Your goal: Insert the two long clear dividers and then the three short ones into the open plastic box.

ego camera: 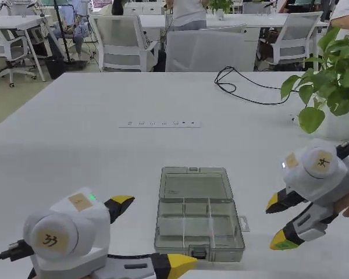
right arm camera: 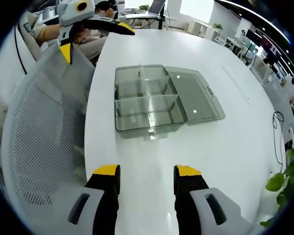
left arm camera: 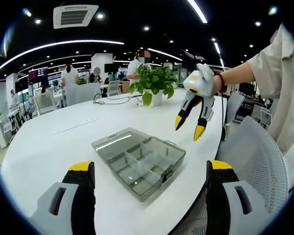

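Holding nothing in left fingers (left arm camera: 81, 181), spread wide; same for right fingers (right arm camera: 105, 183), parted and empty. Hovering left gripper (ego camera: 155, 231) and right gripper (ego camera: 274, 225) either side of box (ego camera: 239, 232), clear of it, above table (ego camera: 104, 163). Seeing clear dividers (right arm camera: 147, 97) already standing in the base, lid (ego camera: 195, 187) laid open on far side. Can't count every divider; looks like a full grid. Judging inserts done or nearly. Left: confirm count and seating.

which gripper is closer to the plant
Right. The right gripper hovers close in front of the plant, right of the box; the left gripper is across the box, at its near left.
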